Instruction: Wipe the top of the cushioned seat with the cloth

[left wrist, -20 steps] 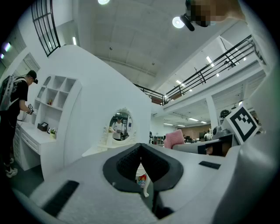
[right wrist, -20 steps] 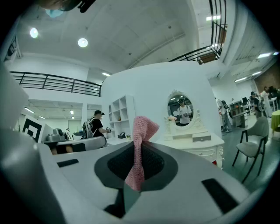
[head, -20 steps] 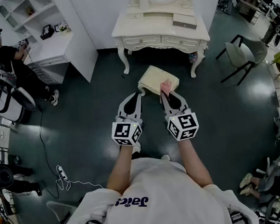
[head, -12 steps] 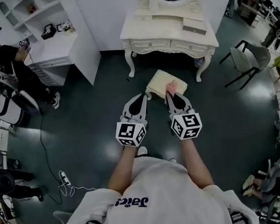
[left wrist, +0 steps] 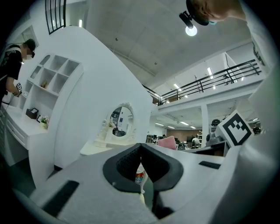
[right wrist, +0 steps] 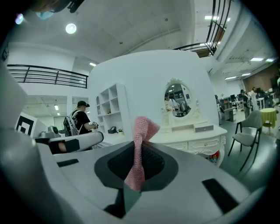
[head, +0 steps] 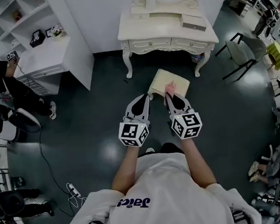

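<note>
Cushioned seat (head: pixel 169 77): cream, squarish, padded, standing just in front of the white dressing table (head: pixel 143 29), with the pink cloth (head: pixel 169 87) over its near edge.
Right gripper (head: pixel 169 95) is clamped on the cloth, a bunched knit whose tuft sticks out past the tips. Left gripper (head: pixel 142 100) has its jaws together on nothing, beside the seat's near corner. Both look level, so the cloth is probably above the padding; contact isn't shown. This fits cloth arriving for a pass or lifting off after one. Either way, the clamp must hold.

Pink cloth (right wrist: pixel 139 142), cream seat (head: pixel 160 78), dark green floor (head: pixel 83 130)
</note>
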